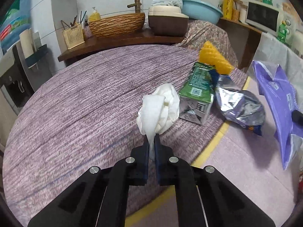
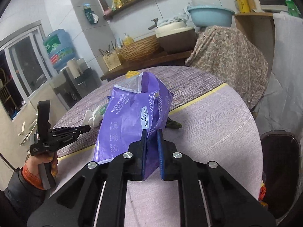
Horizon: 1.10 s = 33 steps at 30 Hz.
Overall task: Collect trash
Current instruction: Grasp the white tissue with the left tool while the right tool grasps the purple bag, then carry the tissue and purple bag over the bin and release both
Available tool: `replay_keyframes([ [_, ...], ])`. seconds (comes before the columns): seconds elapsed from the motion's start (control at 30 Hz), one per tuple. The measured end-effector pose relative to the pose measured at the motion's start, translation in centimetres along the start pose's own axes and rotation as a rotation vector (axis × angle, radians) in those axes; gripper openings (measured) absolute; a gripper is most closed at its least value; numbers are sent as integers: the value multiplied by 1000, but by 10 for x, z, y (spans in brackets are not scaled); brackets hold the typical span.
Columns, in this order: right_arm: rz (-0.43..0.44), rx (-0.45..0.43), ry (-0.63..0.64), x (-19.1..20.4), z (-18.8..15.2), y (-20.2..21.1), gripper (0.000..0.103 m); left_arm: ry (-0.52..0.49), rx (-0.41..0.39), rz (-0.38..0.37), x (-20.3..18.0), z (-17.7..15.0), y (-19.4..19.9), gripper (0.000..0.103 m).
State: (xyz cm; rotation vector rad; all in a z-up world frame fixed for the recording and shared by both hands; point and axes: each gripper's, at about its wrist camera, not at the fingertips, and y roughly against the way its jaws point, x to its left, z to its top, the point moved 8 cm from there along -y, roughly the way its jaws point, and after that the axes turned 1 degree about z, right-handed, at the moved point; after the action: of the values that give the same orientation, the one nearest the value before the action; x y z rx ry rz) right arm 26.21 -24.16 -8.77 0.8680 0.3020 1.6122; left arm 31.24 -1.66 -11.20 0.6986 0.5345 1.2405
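My left gripper (image 1: 151, 139) is shut on a crumpled white tissue (image 1: 159, 108), pinching its lower tail above the round purple-clothed table (image 1: 75, 98). Beside the tissue lie a green carton (image 1: 197, 83), a yellow foam piece (image 1: 215, 58) and a silver-purple snack bag (image 1: 240, 106). My right gripper (image 2: 152, 134) is shut on the edge of a large purple plastic tissue bag (image 2: 132, 113), which stands lifted and tilted over the table. In the right wrist view the left gripper (image 2: 83, 129) points at the white tissue (image 2: 94, 116); a hand in an orange cuff holds it.
A dark bin (image 2: 280, 170) stands at the right, off the table's edge. A yellow tape strip (image 1: 217, 141) crosses the tablecloth. Behind the table a wooden counter (image 1: 117, 41) carries a woven basin, a rice cooker and a blue basin (image 1: 201, 9). A water dispenser (image 2: 58, 49) stands at left.
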Motion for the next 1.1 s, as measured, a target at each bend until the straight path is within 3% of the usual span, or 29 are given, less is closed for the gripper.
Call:
replay_keyframes([
  [0.3, 13, -45, 48, 14, -21, 49, 11, 39, -126, -50, -20, -32, 82, 6],
  [0.53, -16, -80, 50, 1, -39, 84, 11, 22, -161, -113, -63, -35, 109, 6],
  [0.73, -63, -117, -12, -36, -49, 119, 11, -22, -196, -173, -107, -21, 119, 6],
  [1.1, -249, -173, -108, -129, -56, 170, 11, -82, -192, -307, -193, -1, 108, 6],
])
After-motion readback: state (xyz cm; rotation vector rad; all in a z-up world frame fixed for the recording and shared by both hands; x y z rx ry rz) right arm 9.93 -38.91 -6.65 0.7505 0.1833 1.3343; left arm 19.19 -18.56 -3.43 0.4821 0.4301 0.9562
